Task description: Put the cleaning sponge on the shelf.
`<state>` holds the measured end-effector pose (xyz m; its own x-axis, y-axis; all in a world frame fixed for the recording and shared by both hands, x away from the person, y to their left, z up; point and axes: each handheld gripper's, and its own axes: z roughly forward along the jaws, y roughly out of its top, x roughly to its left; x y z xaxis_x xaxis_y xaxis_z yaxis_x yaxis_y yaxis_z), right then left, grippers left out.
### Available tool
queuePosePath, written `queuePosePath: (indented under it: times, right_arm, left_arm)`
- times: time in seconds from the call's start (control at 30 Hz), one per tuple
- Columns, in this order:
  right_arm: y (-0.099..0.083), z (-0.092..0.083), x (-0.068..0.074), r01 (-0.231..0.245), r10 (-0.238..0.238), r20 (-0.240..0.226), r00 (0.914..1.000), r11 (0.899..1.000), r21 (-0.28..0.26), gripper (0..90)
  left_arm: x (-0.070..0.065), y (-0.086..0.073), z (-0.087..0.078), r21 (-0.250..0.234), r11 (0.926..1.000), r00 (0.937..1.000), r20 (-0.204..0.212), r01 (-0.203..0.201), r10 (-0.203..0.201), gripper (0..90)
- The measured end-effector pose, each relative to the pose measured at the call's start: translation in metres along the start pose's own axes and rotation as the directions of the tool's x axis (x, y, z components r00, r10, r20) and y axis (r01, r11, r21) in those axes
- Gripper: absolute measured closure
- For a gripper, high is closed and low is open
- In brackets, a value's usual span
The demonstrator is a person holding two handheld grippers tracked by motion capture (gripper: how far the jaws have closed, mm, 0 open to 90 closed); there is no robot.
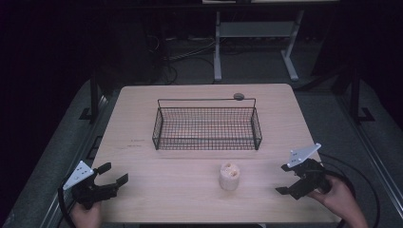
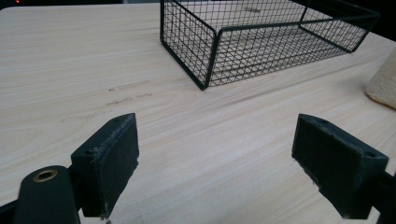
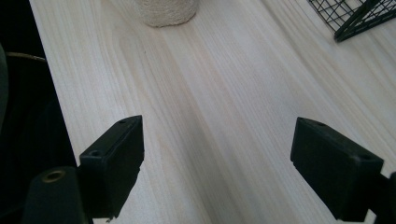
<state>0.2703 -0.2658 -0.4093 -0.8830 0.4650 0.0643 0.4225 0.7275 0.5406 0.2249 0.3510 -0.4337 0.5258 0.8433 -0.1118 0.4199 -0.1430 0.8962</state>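
**Operator:** While both hands idle at the near edge, what matters to me is the pale cylinder (image 1: 229, 176). It stands upright on the table (image 1: 142, 156), its long axis vertical, between my two tools and just in front of the wire basket (image 1: 207, 127). From my right gripper (image 1: 293, 179) it lies up and to the left, toward the table's middle; in the right gripper view its base sits ahead of the jaws, a little left of centre.

**Observer:** Which hand is nearer?

**Operator:** I'd say the right, by a fair margin. My left gripper (image 1: 114, 173) is well apart from it, over by the left corner.

**Observer:** And the jaws?

**Operator:** Both pairs stand wide with nothing but bare wood between them. The pads (image 3: 119, 163) are flat, matte black blocks.

**Observer:** What is the cylinder like?

**Operator:** Cream-coloured, rough and fibrous on its side, with a lumpy, pitted top. I'd guess it is light and a bit soft, so a sideways pinch across its round body seems right. The basket is thin black mesh, rectangular and open-topped, with a handle bar along the far side.
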Motion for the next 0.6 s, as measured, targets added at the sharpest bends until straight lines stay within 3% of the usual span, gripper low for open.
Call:
queuePosePath:
  times: [0.23,0.6]
  right_arm:
    - [0.004,0.001,0.001,0.011,-0.011,0.001,0.9999,1.000,0.006,16.8]
    - [0.024,0.008,0.011,0.068,-0.068,0.000,0.9977,0.997,0.037,16.8]
  left_arm:
    - [-0.001,-0.001,0.000,0.008,1.0000,1.0000,-0.003,-0.004,0.004,14.0]
    - [-0.002,-0.001,0.000,0.000,0.9997,0.9997,0.002,-0.025,0.025,14.1]
